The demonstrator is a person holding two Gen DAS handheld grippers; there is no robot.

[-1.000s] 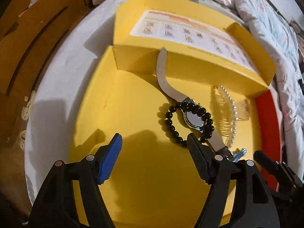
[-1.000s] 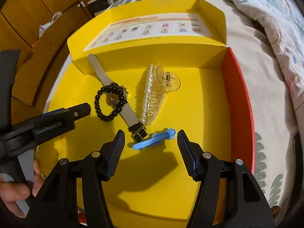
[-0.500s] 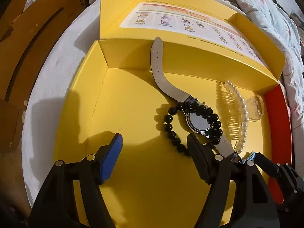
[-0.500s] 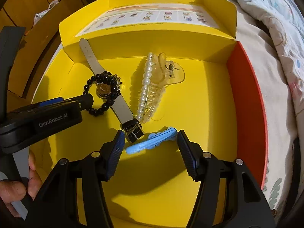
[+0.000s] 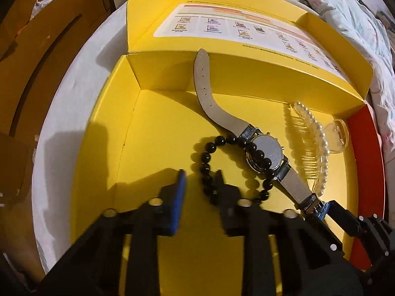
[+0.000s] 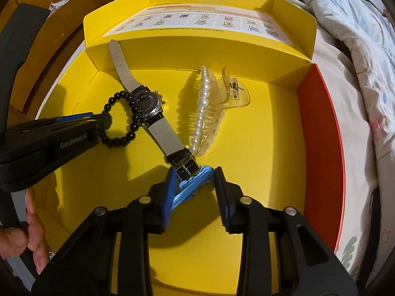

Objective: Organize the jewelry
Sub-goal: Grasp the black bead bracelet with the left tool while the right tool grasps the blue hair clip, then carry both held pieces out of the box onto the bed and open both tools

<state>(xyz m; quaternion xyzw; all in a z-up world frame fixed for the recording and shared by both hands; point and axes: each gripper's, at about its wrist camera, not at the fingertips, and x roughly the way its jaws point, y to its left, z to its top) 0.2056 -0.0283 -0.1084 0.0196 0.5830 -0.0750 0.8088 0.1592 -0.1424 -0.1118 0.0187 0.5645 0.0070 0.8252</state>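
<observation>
Presently, from left: left gripper (image 5: 200,185), its fingers (image 5: 179,197) just narrowed, the near arc of the black bead bracelet (image 6: 118,120) beside or between them, whether pinched I cannot tell; the bracelet drapes over the wristwatch (image 6: 148,103), which lies diagonally on the floor of the yellow box (image 6: 246,197). Next right: a clear, pearl-trimmed hair claw (image 6: 207,113), on its side near the far wall; then the right gripper (image 6: 195,185), its fingers just drawn in, grasping the blue hair clip (image 6: 195,180) at the watch buckle.
</observation>
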